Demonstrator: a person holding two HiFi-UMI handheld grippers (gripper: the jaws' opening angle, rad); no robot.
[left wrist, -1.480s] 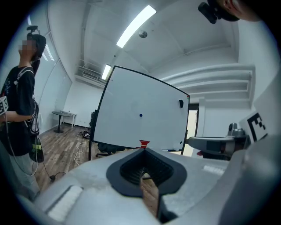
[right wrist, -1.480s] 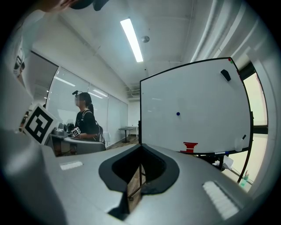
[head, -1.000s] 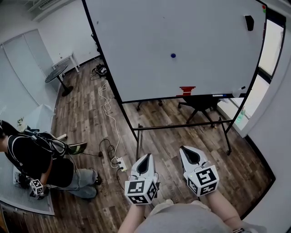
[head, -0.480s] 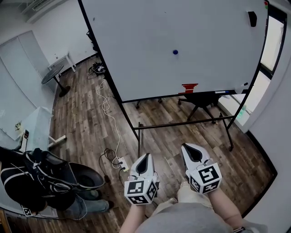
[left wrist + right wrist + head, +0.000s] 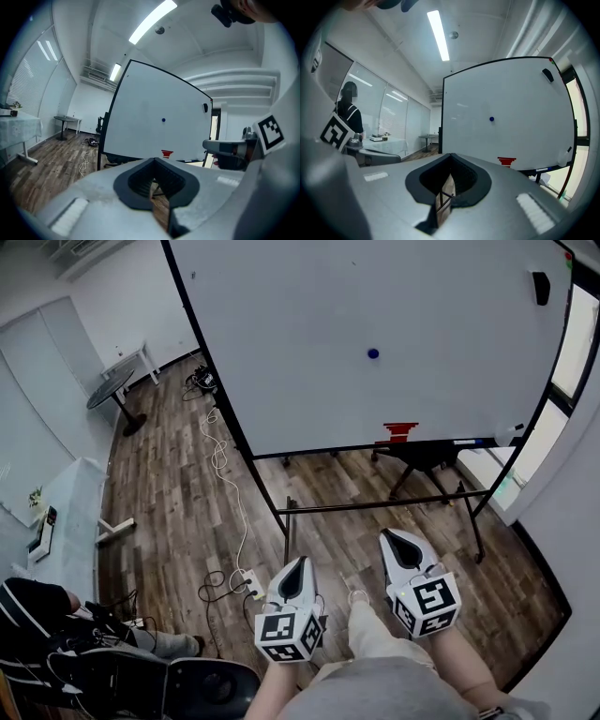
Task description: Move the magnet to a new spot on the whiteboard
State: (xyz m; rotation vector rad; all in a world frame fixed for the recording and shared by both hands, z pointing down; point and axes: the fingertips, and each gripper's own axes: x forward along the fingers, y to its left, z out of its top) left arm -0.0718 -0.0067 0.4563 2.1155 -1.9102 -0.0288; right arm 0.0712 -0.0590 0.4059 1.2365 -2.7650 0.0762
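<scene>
A small blue magnet (image 5: pixel 373 353) sticks near the middle of the white whiteboard (image 5: pixel 309 306), which stands on a black wheeled frame. It also shows as a blue dot, the magnet (image 5: pixel 163 120) in the left gripper view and the magnet (image 5: pixel 491 119) in the right gripper view. My left gripper (image 5: pixel 299 564) and right gripper (image 5: pixel 396 540) are held side by side low in the head view, well short of the board, both pointing at it. Both are shut with nothing between the jaws. The left gripper (image 5: pixel 155 186) and right gripper (image 5: pixel 445 183) show only a thin slit.
A red item (image 5: pixel 400 431) and markers lie on the board's tray; a black eraser (image 5: pixel 540 287) sits at its top right. A power strip (image 5: pixel 250 579) and cable lie on the wood floor. A person (image 5: pixel 52 652) crouches at lower left. A chair (image 5: pixel 420 457) stands behind the board.
Both grippers have advanced a little toward the whiteboard, still shut. The board and magnet have shifted right in the head view. The person at the left has moved lower in the frame.
</scene>
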